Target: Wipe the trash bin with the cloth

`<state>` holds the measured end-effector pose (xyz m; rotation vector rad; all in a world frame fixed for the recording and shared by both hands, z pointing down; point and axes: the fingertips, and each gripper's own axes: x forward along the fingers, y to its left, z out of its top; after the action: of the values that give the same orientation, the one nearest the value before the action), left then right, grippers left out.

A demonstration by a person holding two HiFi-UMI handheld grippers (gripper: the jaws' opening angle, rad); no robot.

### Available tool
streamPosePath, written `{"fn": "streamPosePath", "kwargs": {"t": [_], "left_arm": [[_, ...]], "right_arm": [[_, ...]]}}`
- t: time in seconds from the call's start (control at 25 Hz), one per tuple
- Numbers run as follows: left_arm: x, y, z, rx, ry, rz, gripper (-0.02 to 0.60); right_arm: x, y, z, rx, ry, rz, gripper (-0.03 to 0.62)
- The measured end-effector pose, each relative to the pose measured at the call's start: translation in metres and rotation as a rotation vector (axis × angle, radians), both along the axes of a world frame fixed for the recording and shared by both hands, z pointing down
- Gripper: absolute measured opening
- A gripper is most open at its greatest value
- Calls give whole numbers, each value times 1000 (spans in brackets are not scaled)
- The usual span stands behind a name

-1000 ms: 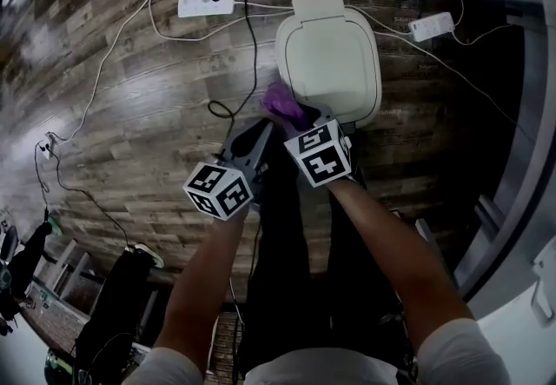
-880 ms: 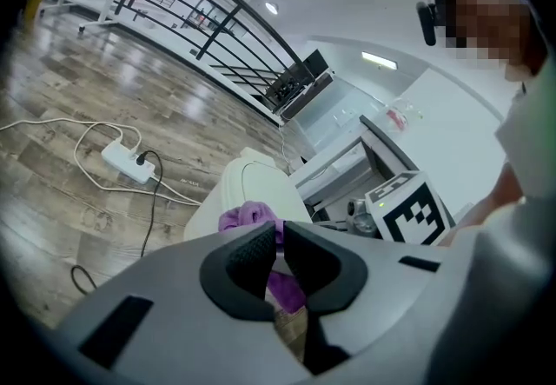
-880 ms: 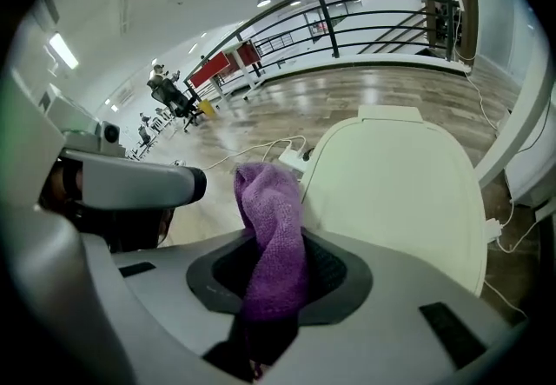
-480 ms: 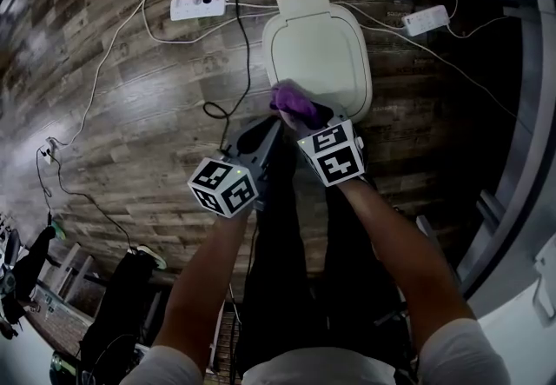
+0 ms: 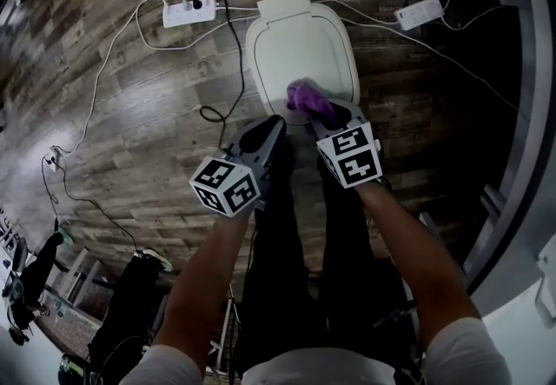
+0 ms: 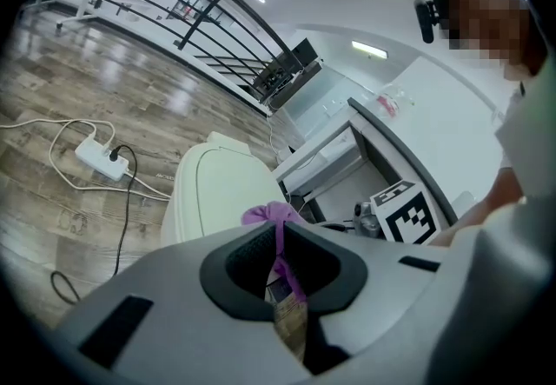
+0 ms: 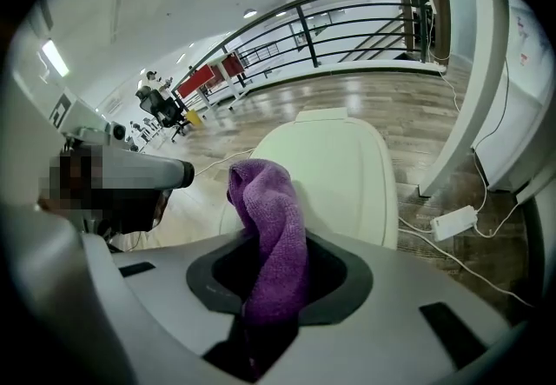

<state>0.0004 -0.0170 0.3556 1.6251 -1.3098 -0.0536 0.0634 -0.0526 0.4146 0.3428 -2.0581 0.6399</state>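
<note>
The white trash bin (image 5: 300,49) stands on the wood floor with its lid down; both gripper views also show the bin (image 6: 217,192) (image 7: 347,166). My right gripper (image 5: 320,112) is shut on a purple cloth (image 5: 306,96), which rests at the near edge of the lid. In the right gripper view the cloth (image 7: 274,235) rises in a fold from between the jaws of the right gripper (image 7: 278,279). My left gripper (image 5: 271,127) hangs just left of the cloth, off the lid. Its jaws stand almost together in the left gripper view (image 6: 282,275), where the cloth (image 6: 268,215) shows just beyond its tips.
A white power strip (image 5: 188,12) with a black cable (image 5: 234,53) lies left of the bin, and another strip (image 5: 419,13) lies to its right. White furniture (image 5: 521,70) borders the right side. The person's dark legs are below the grippers.
Both grippers have moved right along the lid's near edge, carrying the cloth from the bin's near left corner toward the middle of that edge.
</note>
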Motion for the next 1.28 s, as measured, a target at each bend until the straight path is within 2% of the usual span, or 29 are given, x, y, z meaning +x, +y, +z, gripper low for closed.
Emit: {"fn": "streamPosePath", "kwargs": {"t": [0.32,0.56,0.76,0.88,1.12,1.28], "left_arm": [[26,-15,0,1,9,48,29],[36,-19,3,-2,9,69,29],[42,-26,2,4,11,81,29],[44,-31,1,12,8,91,29],[39,-45,-3,27,-2,95,29],[32,-53,-5,38,-11,93,29]], "right_arm": [[25,-17,1,4,-20,36,107],[46,-29,4,-8,-45,99,109],[73,-51,9,5,-22,159,109],[88,-68,12,30,12,187,108],[133,-119,32,98,190,242,107],[127,-157,23,156,196,226,107]]}}
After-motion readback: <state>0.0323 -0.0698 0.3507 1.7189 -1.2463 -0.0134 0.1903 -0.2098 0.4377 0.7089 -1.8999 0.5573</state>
